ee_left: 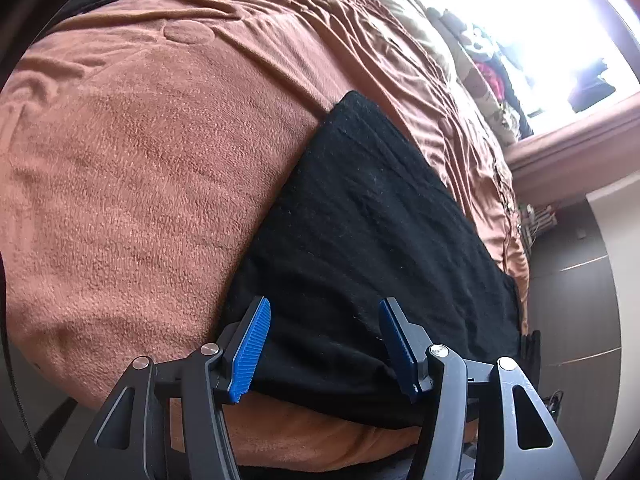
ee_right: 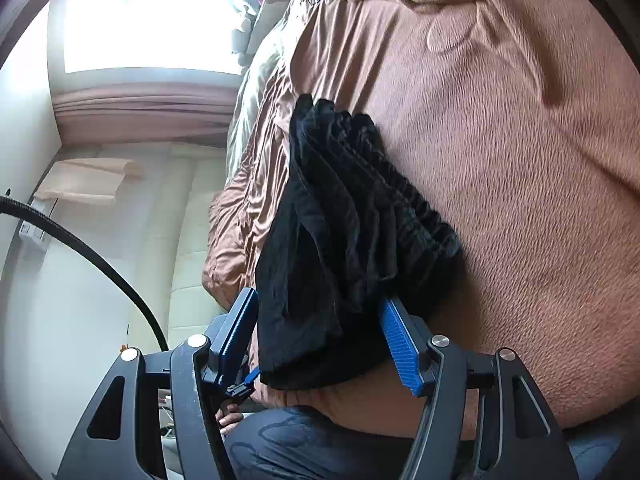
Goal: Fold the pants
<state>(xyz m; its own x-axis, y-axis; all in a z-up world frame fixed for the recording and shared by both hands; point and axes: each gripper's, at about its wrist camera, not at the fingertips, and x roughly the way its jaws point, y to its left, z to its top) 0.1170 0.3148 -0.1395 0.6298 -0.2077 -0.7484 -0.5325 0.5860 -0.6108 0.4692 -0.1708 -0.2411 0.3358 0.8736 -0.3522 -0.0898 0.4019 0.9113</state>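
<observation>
Lying folded on the brown blanket (ee_left: 140,168), your black pants (ee_left: 360,220) sit near the bed's front edge, a flat dark rectangle in the left wrist view and a stack of gathered layers (the waistband ruffles showing) in the right wrist view (ee_right: 344,240). Your left gripper (ee_left: 324,344) is spread wide, its blue pads (ee_left: 252,352) framing the near edge of the fabric without pinching it; whether they brush the cloth cannot be told. Your right gripper (ee_right: 320,344) is likewise released, jaws far apart on either side of the folded bundle's near end, nothing clamped between them. Beyond the blanket, a bright window (ee_right: 148,20) sits above a pinkish curtain (ee_right: 140,112).
</observation>
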